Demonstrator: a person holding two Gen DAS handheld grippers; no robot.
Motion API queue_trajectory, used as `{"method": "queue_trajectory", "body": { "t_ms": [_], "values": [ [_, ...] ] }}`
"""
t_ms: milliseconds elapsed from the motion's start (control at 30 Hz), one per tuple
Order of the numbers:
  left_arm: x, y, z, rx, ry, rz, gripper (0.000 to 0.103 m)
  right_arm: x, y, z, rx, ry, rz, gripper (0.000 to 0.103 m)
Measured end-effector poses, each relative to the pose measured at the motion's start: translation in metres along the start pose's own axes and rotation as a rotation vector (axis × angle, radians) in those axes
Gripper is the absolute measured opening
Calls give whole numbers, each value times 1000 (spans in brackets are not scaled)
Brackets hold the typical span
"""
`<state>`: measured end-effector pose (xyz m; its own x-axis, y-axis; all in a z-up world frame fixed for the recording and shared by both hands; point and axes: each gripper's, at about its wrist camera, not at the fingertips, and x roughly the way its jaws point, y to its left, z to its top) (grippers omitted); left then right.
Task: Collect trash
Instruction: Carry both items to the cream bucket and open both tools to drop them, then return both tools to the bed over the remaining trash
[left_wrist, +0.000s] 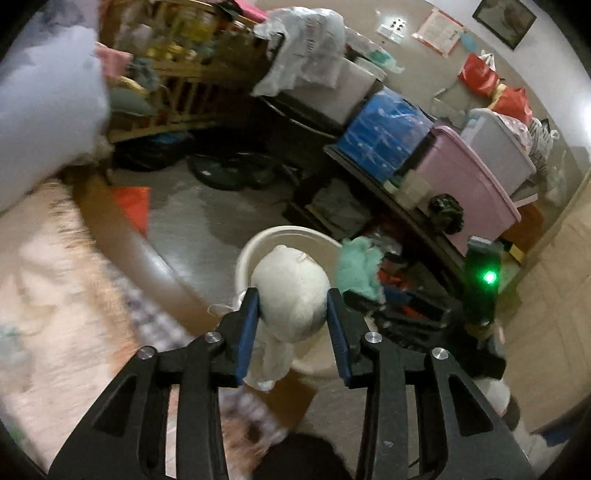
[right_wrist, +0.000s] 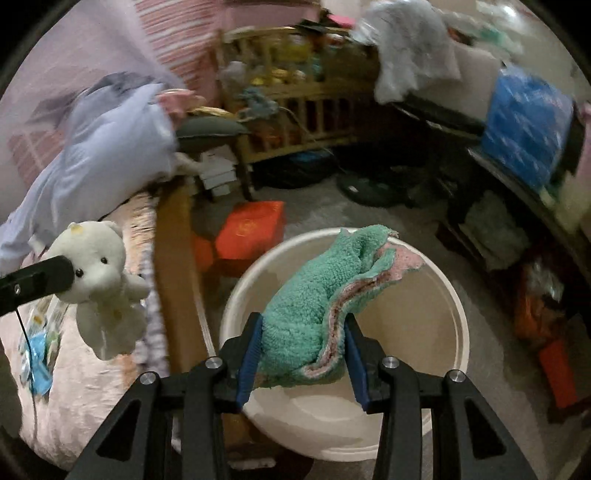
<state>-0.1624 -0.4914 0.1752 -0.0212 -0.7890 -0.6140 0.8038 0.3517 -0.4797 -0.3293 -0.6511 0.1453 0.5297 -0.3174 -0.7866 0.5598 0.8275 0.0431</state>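
Note:
My left gripper (left_wrist: 293, 299) is shut on a white plush toy (left_wrist: 288, 273), its blue pads pressing on both sides of the head. The right wrist view shows that plush toy (right_wrist: 103, 266) hanging at the left, above the bed's edge. My right gripper (right_wrist: 302, 321) is shut on a folded green towel (right_wrist: 314, 288) with a pink edge. The towel hangs directly over a white bucket (right_wrist: 417, 321) that stands on the floor. From the left wrist, the bucket (left_wrist: 280, 230) lies just beyond the toy, and the green towel (left_wrist: 360, 266) is to its right.
A bed with a pink quilt (right_wrist: 85, 387) and a brown frame (right_wrist: 177, 258) fills the left. A red box (right_wrist: 251, 229) lies on the floor behind the bucket. A wooden crib (right_wrist: 295, 96) stands at the back. Blue (left_wrist: 388, 129) and pink (left_wrist: 469, 184) storage boxes line the right.

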Motion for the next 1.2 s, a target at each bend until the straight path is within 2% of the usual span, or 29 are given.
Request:
{"method": "queue_trajectory", "body": {
  "t_ms": [133, 267, 333, 533, 667, 900, 1200],
  "values": [
    [30, -7, 5, -13, -13, -90, 47, 8, -23, -5, 62, -20, 12, 52],
    [38, -2, 1, -52, 9, -81, 48, 21, -27, -10, 85, 6, 5, 54],
    [32, 1, -2, -39, 2, -35, 48, 27, -27, -14, 86, 27, 23, 54],
    [3, 19, -21, 15, -20, 170, 49, 39, -13, -23, 71, 60, 43, 54],
    [-20, 39, -40, -19, -40, 263, 49, 36, 8, -23, 65, 58, 82, 54],
    [-72, 65, -69, -47, -101, 500, 49, 24, 64, -20, 23, 29, 156, 54],
    [-131, 91, -97, -63, -159, 661, 49, 14, 146, -19, -68, 14, 244, 56]
  ]
}}
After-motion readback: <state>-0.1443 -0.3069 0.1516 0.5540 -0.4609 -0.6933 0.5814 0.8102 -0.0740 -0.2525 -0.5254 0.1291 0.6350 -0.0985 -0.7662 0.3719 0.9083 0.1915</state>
